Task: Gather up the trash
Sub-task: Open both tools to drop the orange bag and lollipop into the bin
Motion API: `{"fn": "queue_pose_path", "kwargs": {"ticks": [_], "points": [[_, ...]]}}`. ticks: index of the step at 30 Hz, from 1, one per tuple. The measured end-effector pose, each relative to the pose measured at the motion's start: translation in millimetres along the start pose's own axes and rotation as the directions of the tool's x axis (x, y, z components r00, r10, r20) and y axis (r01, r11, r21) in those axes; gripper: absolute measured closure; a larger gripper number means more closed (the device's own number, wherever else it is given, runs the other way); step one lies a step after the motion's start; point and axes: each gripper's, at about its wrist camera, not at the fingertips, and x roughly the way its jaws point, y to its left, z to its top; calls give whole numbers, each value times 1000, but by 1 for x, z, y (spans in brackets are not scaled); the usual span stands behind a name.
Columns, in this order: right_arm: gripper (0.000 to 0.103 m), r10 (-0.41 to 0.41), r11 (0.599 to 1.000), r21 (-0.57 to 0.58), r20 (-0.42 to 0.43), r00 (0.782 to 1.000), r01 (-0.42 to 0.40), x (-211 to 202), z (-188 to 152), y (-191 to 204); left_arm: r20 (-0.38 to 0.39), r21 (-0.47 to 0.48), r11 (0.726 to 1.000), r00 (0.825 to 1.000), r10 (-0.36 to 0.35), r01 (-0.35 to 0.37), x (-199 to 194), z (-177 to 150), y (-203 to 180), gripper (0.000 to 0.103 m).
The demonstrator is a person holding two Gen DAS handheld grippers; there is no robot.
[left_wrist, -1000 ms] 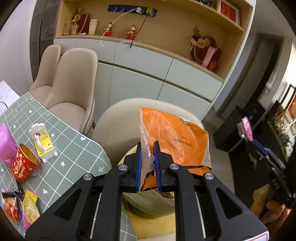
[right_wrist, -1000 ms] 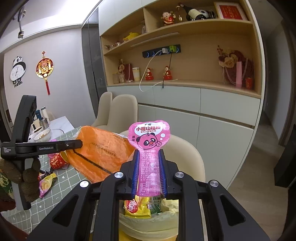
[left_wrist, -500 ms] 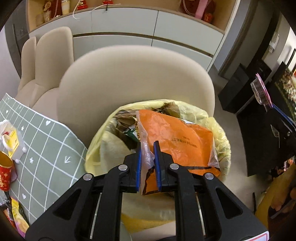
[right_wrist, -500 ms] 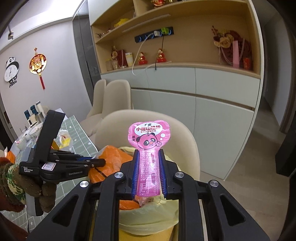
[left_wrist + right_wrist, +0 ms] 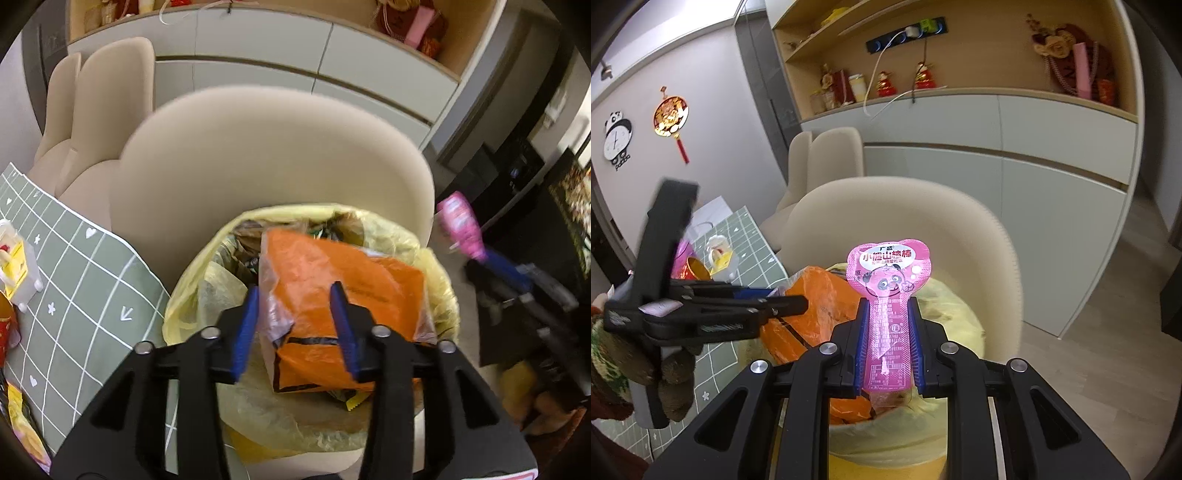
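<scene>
- Over the bin [image 5: 439, 280], the left tool [image 5: 295, 325] is held with its jaws spread; the orange bag [image 5: 343, 280] lies between them, and contact with either pad cannot be told.
- The bag is seen resting on top of the trash, inside the yellow liner [image 5: 207, 280], its long side running from near left to far right.
- It is judged light, thin, crinkly and slippery; a bunched edge would be the best place to take hold.
- The pink wrapper [image 5: 888, 295] is clamped by the right tool [image 5: 888, 347], which is closed on its narrow stem.
- The wrapper's long axis is upright along the fingers, its wide printed head pointing up and away above the bin.
- It is judged flat, limp and very light, so it may cling to the pads on release.
- Beside the bin, more trash is left on the desk [image 5: 85, 280].
</scene>
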Motion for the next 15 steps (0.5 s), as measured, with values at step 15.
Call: {"fn": "queue_pose_path", "kwargs": {"ticks": [15], "points": [[83, 46, 995, -80, -202, 978, -63, 72, -20, 29, 120, -167, 986, 992, 42, -21, -76, -19, 45, 56]]}}
